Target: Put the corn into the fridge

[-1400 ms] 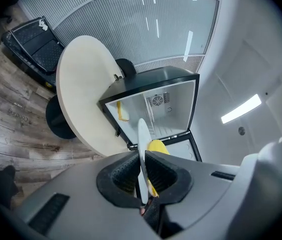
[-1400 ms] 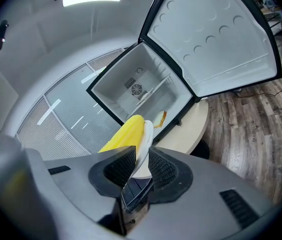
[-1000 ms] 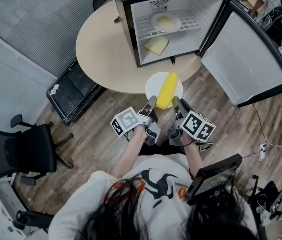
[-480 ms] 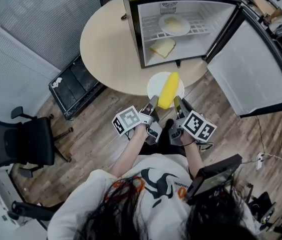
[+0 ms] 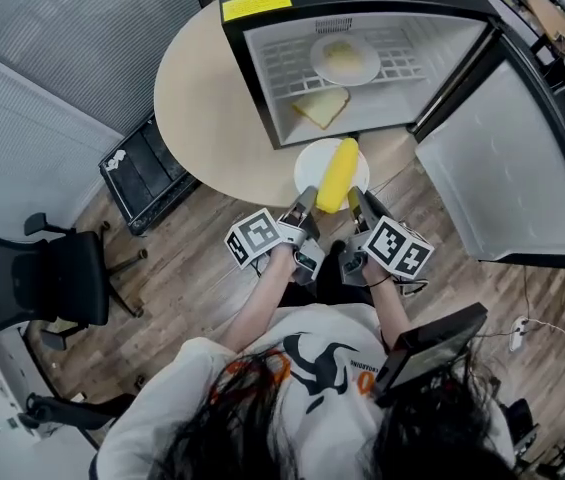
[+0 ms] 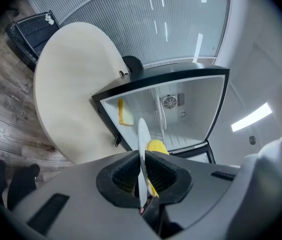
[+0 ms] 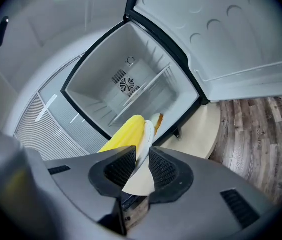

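Note:
A yellow corn cob [image 5: 337,173] lies on a white plate [image 5: 307,171] held in the air at the round table's front edge, just before the open black fridge [image 5: 252,78]. My left gripper [image 5: 305,201] is shut on the plate's near left rim, and my right gripper [image 5: 356,201] is shut on its near right rim. The left gripper view shows the plate [image 6: 143,139] edge-on between the pads, with the corn [image 6: 156,146] behind it. In the right gripper view the corn [image 7: 123,134] and plate [image 7: 144,139] point into the fridge [image 7: 131,79].
Inside the fridge a plate of food [image 5: 345,58] sits on the wire shelf and a bread slice [image 5: 322,108] lies on the floor below it. The fridge door [image 5: 507,158] stands swung out to the right. A black chair [image 5: 32,278] and a black case [image 5: 147,168] stand at the left.
Both grippers have carried the plate with the corn forward, closer to the fridge opening. The grip on the rim is the same.

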Demonstrator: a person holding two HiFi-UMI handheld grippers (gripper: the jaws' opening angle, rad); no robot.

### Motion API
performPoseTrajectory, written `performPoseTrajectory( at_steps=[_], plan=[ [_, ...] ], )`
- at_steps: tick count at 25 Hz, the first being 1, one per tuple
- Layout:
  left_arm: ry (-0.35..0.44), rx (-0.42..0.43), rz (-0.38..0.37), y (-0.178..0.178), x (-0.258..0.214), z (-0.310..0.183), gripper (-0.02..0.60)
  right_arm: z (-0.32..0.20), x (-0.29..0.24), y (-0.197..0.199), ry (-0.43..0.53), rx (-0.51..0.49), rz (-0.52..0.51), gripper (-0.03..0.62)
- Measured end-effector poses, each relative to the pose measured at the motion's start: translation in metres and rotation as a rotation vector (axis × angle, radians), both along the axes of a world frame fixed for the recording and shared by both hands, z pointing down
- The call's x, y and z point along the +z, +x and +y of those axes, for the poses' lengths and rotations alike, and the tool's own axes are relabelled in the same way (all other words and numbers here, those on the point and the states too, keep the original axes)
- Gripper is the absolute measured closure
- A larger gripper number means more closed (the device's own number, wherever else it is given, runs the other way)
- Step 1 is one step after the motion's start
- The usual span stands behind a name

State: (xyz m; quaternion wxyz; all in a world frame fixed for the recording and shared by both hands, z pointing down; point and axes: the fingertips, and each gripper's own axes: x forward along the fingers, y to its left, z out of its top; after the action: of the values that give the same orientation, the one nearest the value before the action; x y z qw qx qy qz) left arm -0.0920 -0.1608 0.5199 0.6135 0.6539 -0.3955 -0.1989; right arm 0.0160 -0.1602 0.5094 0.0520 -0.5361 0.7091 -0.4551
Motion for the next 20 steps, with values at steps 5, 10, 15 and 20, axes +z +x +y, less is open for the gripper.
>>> performPoseTrajectory(
  at_steps=[5, 10, 15, 20],
  plan=[
    [-0.006, -0.002, -0.011, 0.023, 0.006, -0.028, 0.552, -0.026, 0.012, 0.019, -0.019, -0.027, -0.017, 0.514],
    [-0.018, 0.009, -0.033, 0.041, 0.016, -0.050, 0.552, -0.049, 0.020, 0.039, -0.037, -0.021, 0.000, 0.514],
    [-0.028, -0.013, -0.033, 0.053, 0.023, -0.067, 0.549, -0.068, 0.031, 0.049, -0.048, -0.060, -0.009, 0.514],
    [-0.022, -0.048, -0.047, 0.059, 0.022, -0.083, 0.549, -0.088, 0.032, 0.055, -0.046, -0.096, -0.010, 0.514]
  ],
)
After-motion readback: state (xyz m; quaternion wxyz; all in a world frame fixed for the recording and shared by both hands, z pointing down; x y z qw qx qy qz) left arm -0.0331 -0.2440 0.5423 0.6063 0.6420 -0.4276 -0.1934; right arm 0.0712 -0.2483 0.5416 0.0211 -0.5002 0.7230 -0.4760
